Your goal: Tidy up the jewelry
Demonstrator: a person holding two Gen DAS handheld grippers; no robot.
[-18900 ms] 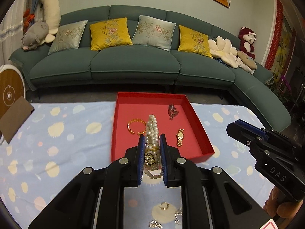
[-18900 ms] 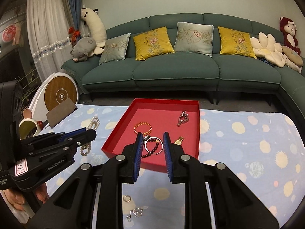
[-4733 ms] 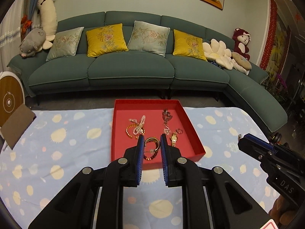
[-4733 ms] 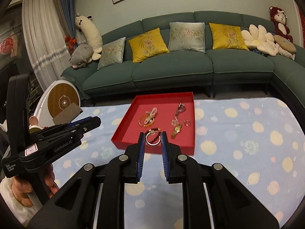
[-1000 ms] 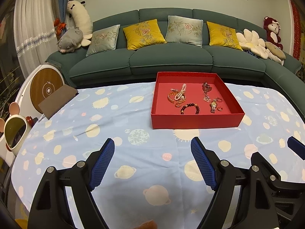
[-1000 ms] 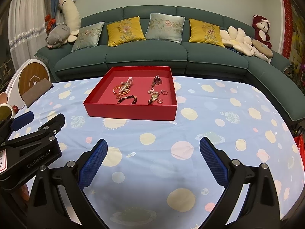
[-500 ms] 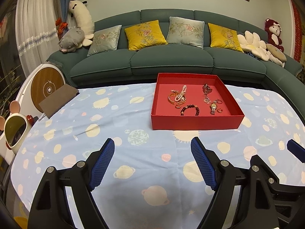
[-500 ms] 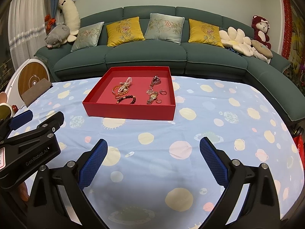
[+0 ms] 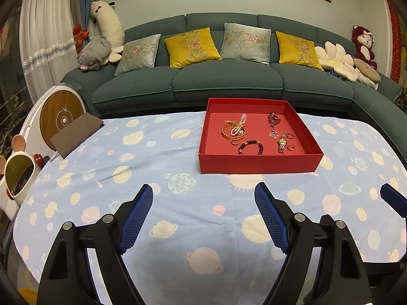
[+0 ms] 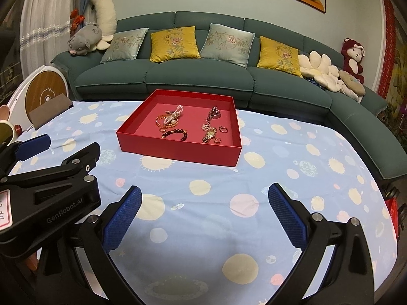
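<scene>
Blue cloth with pale planets covers my table (image 9: 157, 157), before a teal sofa (image 9: 229, 81) with cushions and plush toys. All the jewelry (image 9: 250, 133) now lies in the red tray (image 9: 259, 162); earlier, pieces lay loose on the cloth. My left jaws (image 9: 203, 213), once clamped on pearls, and my right jaws (image 10: 204, 213) gape empty.
</scene>
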